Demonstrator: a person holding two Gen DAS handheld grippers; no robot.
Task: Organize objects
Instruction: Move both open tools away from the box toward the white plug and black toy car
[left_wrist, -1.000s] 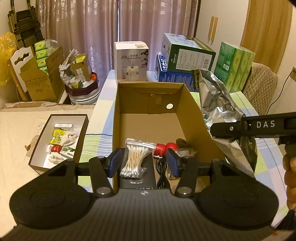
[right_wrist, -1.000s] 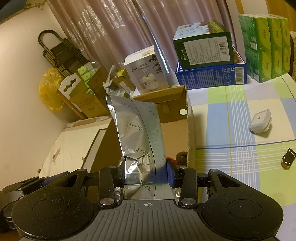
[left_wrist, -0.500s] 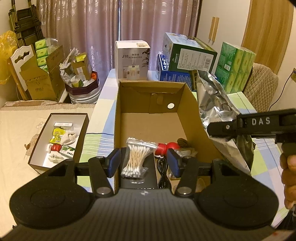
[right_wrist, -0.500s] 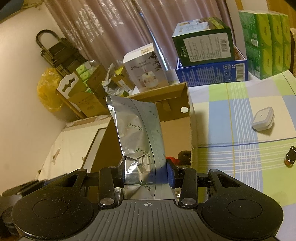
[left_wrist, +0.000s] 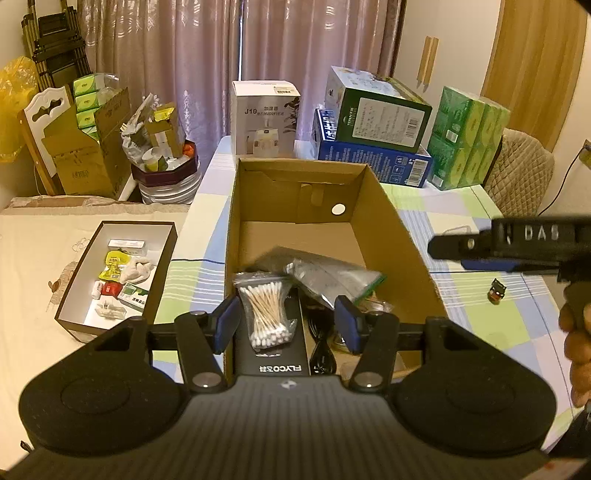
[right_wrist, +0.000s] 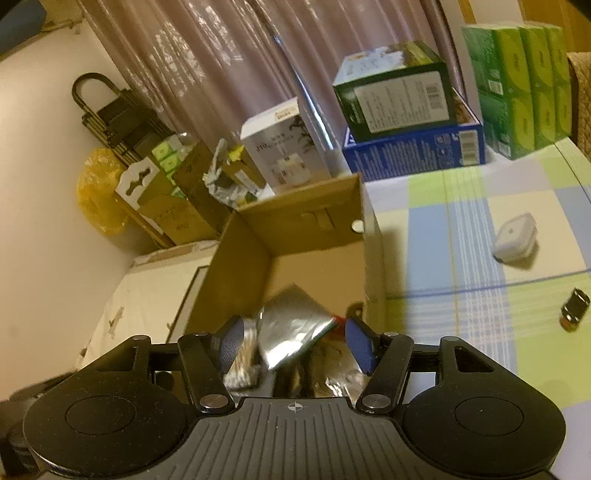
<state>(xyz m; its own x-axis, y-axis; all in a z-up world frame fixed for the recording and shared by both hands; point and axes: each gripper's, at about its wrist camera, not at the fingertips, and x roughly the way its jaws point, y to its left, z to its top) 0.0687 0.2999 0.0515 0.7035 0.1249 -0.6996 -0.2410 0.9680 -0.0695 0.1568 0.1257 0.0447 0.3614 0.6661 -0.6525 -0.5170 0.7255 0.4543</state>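
An open cardboard box (left_wrist: 391, 236) stands on the checked tablecloth. Inside it a silver foil bag (left_wrist: 328, 275) lies loose, blurred, over the other contents, next to a pack of cotton swabs (left_wrist: 264, 310) on a flat black box (left_wrist: 277, 354). My left gripper (left_wrist: 287, 314) is open above the box's near end, holding nothing. My right gripper (right_wrist: 295, 336) is open too, above the box's near right side. The foil bag (right_wrist: 288, 317) shows below and between its pads, free of them. In the left wrist view the right gripper (left_wrist: 461, 254) sits at the right.
A white square device (right_wrist: 515, 240) and a small black object (right_wrist: 574, 314) lie on the cloth right of the box. Stacked cartons (left_wrist: 373, 162), a white carton (left_wrist: 264, 118) and green tissue packs (left_wrist: 469, 136) line the far end. A shallow tray (left_wrist: 74, 295) sits left.
The right gripper opened and let go of the silver foil bag, which dropped into the cardboard box. The right gripper drew back to the right. The left gripper stayed open and nearly still.
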